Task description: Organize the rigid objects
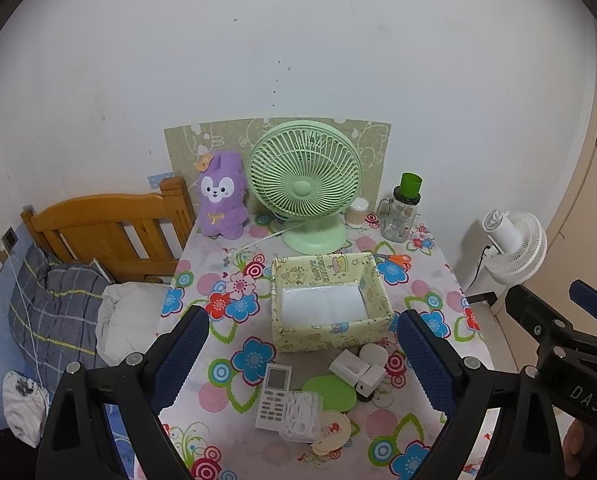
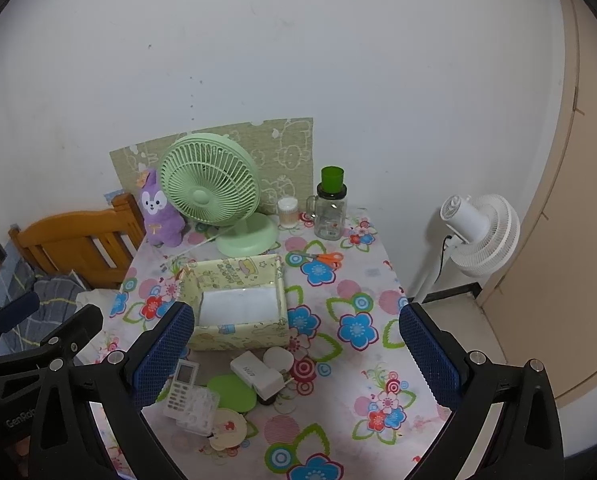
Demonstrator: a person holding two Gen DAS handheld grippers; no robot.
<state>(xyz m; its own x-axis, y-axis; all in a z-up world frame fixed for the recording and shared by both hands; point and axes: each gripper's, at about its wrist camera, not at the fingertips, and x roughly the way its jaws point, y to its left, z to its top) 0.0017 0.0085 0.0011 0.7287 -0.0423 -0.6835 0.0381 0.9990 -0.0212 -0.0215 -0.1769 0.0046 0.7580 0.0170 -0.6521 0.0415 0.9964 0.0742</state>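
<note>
A yellow paper-covered box (image 1: 330, 300) sits open-topped in the middle of the flowered tablecloth (image 1: 418, 280). Only a white lining shows on its floor; nothing else lies inside it.

Just in front of the box, toward the cameras, a small cluster of rigid things lies on the cloth: a white remote control (image 1: 273, 396) with a grey screen, a clear plastic case (image 1: 301, 416) that overlaps the remote's lower right part, a flat green oval lid (image 1: 330, 394), a white rectangular adapter block (image 1: 348, 367) with a second white block (image 1: 368, 380) touching it, a round white disc (image 1: 373, 354) behind them near the box's front wall, and a round cream piece with a cartoon print (image 1: 332, 432) nearest the table's edge.

Behind the box stand a green desk fan (image 1: 304, 188), a purple plush rabbit (image 1: 221, 196) to its left, and to its right a clear tub of cotton swabs (image 1: 357, 213) and a glass jar (image 1: 400, 216) topped with a green cup (image 1: 411, 184). Whether the jar holds anything cannot be told. Orange-handled scissors (image 1: 394, 260) lie just right of the box.

The left gripper (image 1: 302, 348) hangs over the cluster with its jaws wide apart and nothing between the pads. The right gripper (image 2: 294, 344) is likewise spread wide and empty, above the same part of the table.

A wooden bedhead (image 1: 106, 224) is left of the table, a white standing fan (image 1: 514, 240) right.
</note>
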